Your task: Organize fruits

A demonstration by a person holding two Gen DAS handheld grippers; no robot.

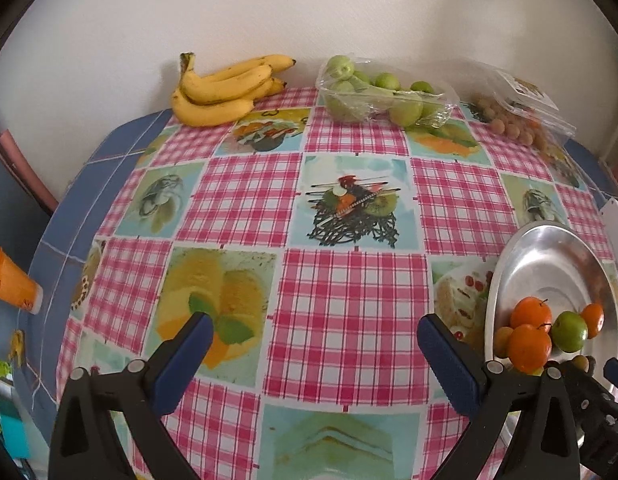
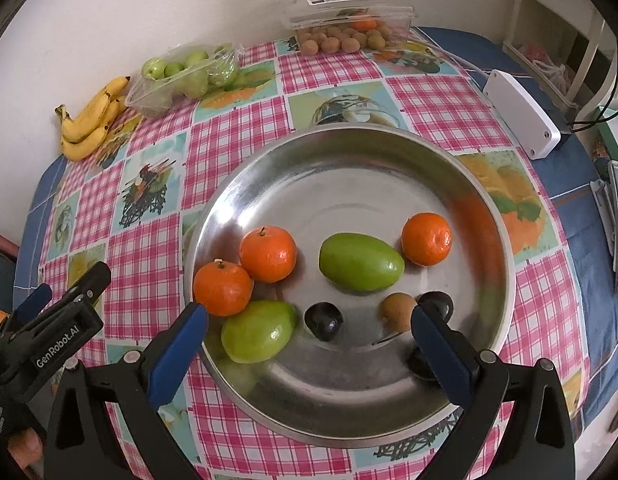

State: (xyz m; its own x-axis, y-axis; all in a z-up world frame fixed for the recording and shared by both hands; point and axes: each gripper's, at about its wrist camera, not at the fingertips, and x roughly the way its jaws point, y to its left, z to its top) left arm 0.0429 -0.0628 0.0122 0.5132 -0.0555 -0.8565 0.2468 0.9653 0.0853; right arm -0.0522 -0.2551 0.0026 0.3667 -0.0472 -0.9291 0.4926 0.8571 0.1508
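Note:
A steel bowl (image 2: 449,184) sits on the checked tablecloth and holds three tangerines (image 2: 268,254), two green fruits (image 2: 361,262), two dark plums (image 2: 324,321) and a small brown fruit (image 2: 397,311). My right gripper (image 2: 309,328) is open and empty, hovering over the bowl's near part. My left gripper (image 1: 315,334) is open and empty above the cloth, left of the bowl (image 1: 549,256). Bananas (image 1: 225,90), a tray of green fruits (image 1: 381,96) and a box of small brown fruits (image 1: 513,120) stand at the far edge by the wall.
A white box (image 2: 521,114) with a cable lies right of the bowl. An orange cup (image 1: 13,280) lies off the table's left edge. The wall runs close behind the fruit packs. The left gripper's body (image 2: 49,328) shows at the right wrist view's lower left.

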